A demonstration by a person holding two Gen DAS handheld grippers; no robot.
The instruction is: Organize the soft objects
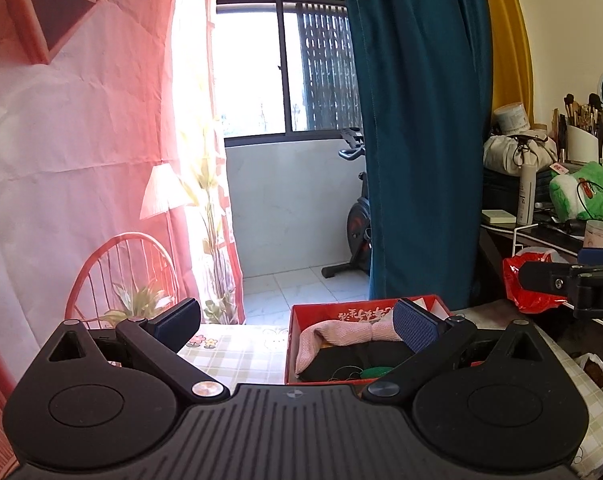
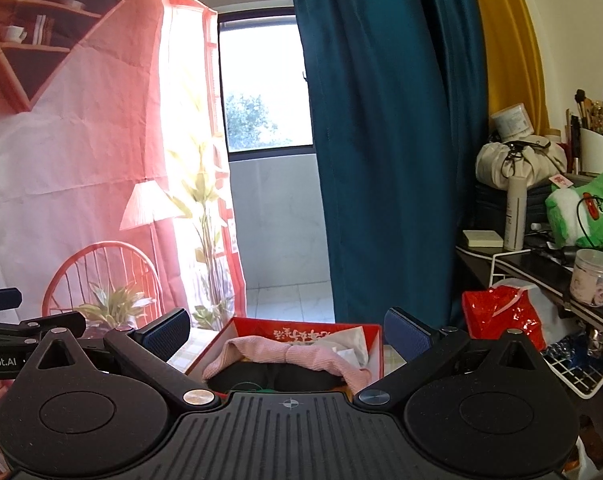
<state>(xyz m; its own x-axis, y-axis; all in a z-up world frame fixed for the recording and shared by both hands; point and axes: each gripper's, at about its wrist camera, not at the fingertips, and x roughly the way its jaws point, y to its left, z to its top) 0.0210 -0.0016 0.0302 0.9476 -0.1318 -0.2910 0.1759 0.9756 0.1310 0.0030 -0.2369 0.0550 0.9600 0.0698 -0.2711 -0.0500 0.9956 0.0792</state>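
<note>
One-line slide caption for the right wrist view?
Open right gripper hovering over red box holding pink cloth atop black fabric.

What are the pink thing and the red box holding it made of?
The pink ribbed cloth looks like soft knitted fabric: fine ribs, limp folds, matte. The red open-topped box seems to be printed cardboard: thin, stiff, straight walls, faint sheen, though coated board or plastic is possible.

The left gripper (image 1: 297, 326) and right gripper (image 2: 287, 332) look like matt black plastic, ribbed on top, with small shiny metal pivot caps and blue grid-textured pads (image 1: 415, 326). The red box (image 1: 297, 320) looks like smooth, slightly glossy card. Inside it, the pink cloth (image 1: 333, 334) is a soft, fuzzy knit. The tablecloth (image 1: 237, 350) has a smooth checked surface. The red bag (image 2: 501, 314) is crinkled, glossy plastic. The teal curtain (image 2: 381, 140) is matt, velvety fabric.
</note>
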